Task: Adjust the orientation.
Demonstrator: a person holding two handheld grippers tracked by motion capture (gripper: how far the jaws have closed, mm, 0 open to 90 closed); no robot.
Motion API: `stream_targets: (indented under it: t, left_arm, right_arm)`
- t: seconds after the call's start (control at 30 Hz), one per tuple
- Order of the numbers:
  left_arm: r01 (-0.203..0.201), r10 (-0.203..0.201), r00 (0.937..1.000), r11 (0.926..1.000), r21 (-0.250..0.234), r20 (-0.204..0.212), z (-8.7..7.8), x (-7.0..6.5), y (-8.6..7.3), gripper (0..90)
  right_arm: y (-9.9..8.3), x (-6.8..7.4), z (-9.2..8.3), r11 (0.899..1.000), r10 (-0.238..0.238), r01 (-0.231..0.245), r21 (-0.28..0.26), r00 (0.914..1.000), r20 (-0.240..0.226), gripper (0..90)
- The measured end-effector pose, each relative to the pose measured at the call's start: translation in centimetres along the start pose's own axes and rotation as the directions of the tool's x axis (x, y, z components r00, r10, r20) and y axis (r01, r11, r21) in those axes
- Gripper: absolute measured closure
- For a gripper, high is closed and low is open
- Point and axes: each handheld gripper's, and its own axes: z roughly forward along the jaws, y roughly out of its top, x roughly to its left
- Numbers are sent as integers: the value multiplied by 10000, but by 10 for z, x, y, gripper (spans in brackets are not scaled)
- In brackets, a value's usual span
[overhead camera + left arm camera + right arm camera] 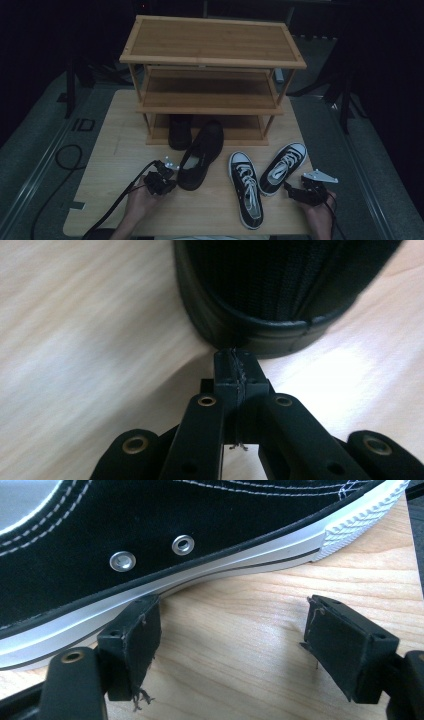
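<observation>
Lower left: left gripper (pixel 161 179), jaws clenched empty against smooth black leather shoe (pixel 200 156). Lower right: right gripper (pixel 301 192), jaws released beside canvas sneaker (pixel 282 167), ribbed white rubber sole.

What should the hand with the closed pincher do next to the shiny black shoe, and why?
Probably open the left gripper first. Its jaws are pressed together with nothing between them, and their tips sit right at the heel of the black leather slip-on shoe on the pale wooden table. Shut jaws cannot take hold of the heel rim, so they likely need to spread before moving in.
</observation>
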Motion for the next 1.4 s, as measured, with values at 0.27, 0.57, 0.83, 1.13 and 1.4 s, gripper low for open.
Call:
stream_targets:
  t: [0.27, 0.57, 0.83, 1.13, 1.4]
  left_arm:
    - [-470, 476, 9969, 9988, -112, 624, 13, -20, 18, 900]
    - [-633, 672, 9904, 9974, -356, 1208, 25, -39, 36, 900]
    - [-715, 764, 9894, 9965, -434, 1237, 25, -39, 49, 899]
    - [21, 65, 9981, 9901, -1401, 613, -19, -12, 68, 897]
    - [-47, 82, 9997, 9898, -1423, 239, -43, -7, 102, 885]
  right_arm:
    - [0, 0, 0, 10000, 5, -5, 2, 10000, -2, 225]
    - [0, 0, 0, 10000, 0, 0, 0, 10000, 0, 225]
    - [0, 0, 0, 10000, 0, 0, 0, 10000, -1, 225]
    - [0, 0, 0, 10000, 7, -7, -1, 10000, -8, 224]
    - [0, 0, 0, 10000, 3, -3, 2, 10000, -6, 225]
